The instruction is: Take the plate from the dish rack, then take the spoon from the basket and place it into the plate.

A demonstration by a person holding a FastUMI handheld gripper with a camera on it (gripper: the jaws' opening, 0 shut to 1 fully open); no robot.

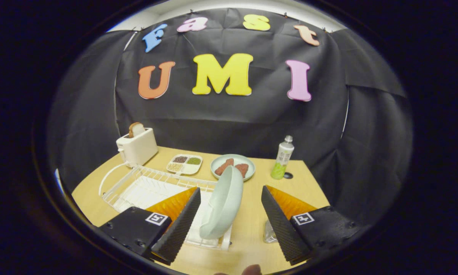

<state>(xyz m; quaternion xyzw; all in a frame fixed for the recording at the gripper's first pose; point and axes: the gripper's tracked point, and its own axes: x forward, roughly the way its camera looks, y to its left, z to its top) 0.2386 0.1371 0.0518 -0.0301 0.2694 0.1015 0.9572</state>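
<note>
- Gripper view: the gripper [229, 214] has its jaws released and spread wide, with the pale green plate [223, 204] standing on edge between them, touched by neither.
- The plate sits in the white wire dish rack [137, 183] on the counter [305, 183].
- Judged from this, nothing is done yet: plate ungrasped, spoon step still to come.

The gripper [229, 202] hangs with its fingers spread wide apart, the pale green plate [223, 204] standing on edge between them in the white dish rack [144, 183], touching neither. Beyond sit a toaster [137, 147] and bottle [282, 157] on the desk [251, 244].
</note>
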